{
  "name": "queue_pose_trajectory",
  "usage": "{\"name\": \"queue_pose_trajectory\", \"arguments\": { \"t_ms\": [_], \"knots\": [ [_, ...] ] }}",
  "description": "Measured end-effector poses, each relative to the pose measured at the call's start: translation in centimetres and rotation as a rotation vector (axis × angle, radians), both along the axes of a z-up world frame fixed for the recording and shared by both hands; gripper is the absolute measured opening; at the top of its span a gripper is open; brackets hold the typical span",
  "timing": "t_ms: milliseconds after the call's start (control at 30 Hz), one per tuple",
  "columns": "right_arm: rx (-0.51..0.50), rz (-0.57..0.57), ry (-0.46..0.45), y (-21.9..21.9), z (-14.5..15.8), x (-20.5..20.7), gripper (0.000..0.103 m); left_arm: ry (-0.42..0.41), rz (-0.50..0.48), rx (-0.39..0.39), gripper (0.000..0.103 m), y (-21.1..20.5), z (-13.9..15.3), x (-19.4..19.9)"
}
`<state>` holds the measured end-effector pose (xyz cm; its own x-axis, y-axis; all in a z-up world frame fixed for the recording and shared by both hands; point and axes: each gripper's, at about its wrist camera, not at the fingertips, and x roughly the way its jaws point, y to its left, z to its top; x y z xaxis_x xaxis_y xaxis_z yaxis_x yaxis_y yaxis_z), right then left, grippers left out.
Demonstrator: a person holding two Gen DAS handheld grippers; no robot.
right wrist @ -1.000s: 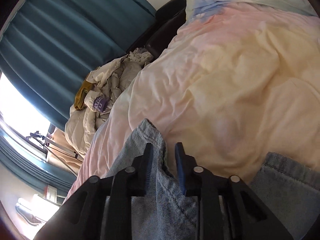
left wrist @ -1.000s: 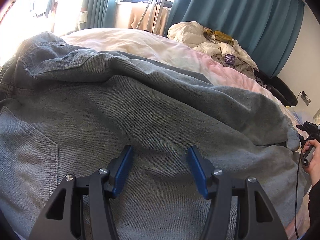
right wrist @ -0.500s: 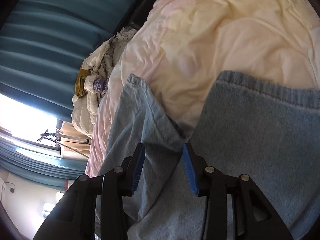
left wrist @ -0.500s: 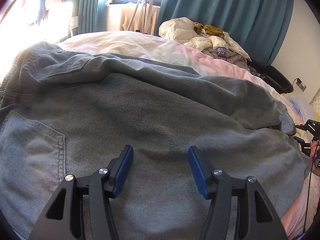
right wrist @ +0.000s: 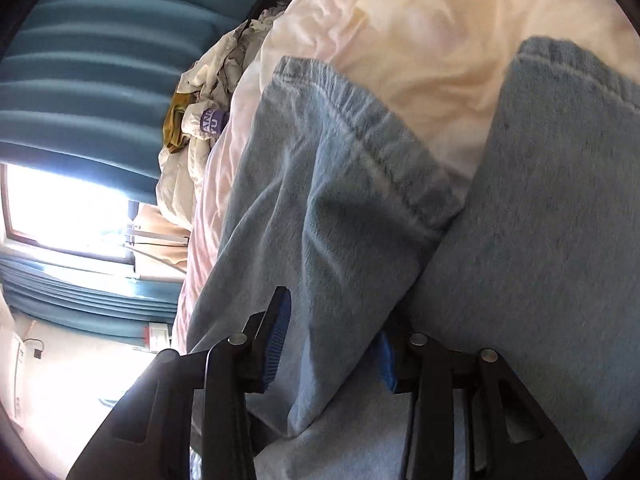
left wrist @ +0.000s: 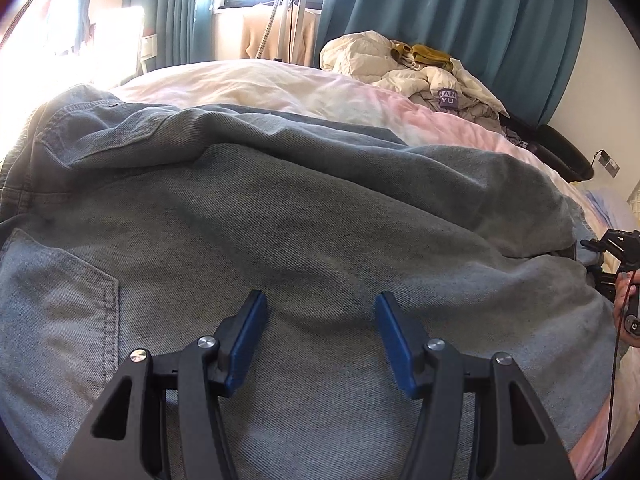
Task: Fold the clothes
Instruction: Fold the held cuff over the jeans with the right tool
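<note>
While the jeans [left wrist: 304, 240] lay spread across the bed [left wrist: 256, 80], legs reaching its far side, the left gripper [left wrist: 318, 322] hovered over them, jaws wide and empty. The right gripper [right wrist: 332, 344], jaws parted, straddled a leg fold near the hems; closing squarely on both layers would probably keep the fold even.

The jeans [left wrist: 320, 220] run off the left wrist view's left and bottom edges. In the right wrist view a denim fold hides the right gripper [right wrist: 332, 332]'s far pad, and the curtain [right wrist: 100, 92] is blurred.

Bed [left wrist: 280, 84] – jeans [left wrist: 320, 220] spread, possibly jackets [left wrist: 408, 68] heaped
</note>
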<state>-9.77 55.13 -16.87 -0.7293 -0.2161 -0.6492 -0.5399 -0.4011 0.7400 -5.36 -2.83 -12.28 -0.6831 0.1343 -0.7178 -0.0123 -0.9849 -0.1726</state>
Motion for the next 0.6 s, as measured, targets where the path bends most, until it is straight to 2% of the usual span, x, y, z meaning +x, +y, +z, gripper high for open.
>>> {"name": "queue_pose_trajectory", "arguments": {
  "t_ms": [33,133,233,333,367,433,533,600],
  "knots": [
    [0.034,-0.011,-0.002,0.6,0.2,-0.1,0.008,0.008,-0.001,0.005,0.058,0.0,0.1,0.0],
    [0.151,-0.037,0.045,2.0,2.2,-0.4,0.005,0.034,-0.004,0.022,0.058,0.0,0.4,0.0],
    [0.392,-0.079,0.126,2.2,6.5,-0.1,0.004,0.059,-0.007,0.038,0.058,0.0,0.7,0.0],
    [0.581,-0.078,0.189,1.0,9.4,-0.3,0.004,0.111,-0.023,0.056,0.058,0.1,1.6,0.2],
    [0.613,-0.079,0.192,0.8,9.7,-0.4,0.004,0.110,-0.027,0.058,0.058,0.2,1.6,0.1],
    [0.554,-0.080,0.110,1.5,7.4,-0.9,0.004,0.108,-0.035,0.064,0.058,0.4,1.6,0.0],
    [0.371,-0.070,-0.080,3.4,1.2,-0.7,0.005,0.058,-0.037,0.037,0.058,0.9,0.7,-0.7],
    [0.270,-0.076,-0.081,4.3,-1.2,0.2,0.003,0.030,-0.035,0.034,0.058,1.0,0.3,-1.1]
  ]
}}
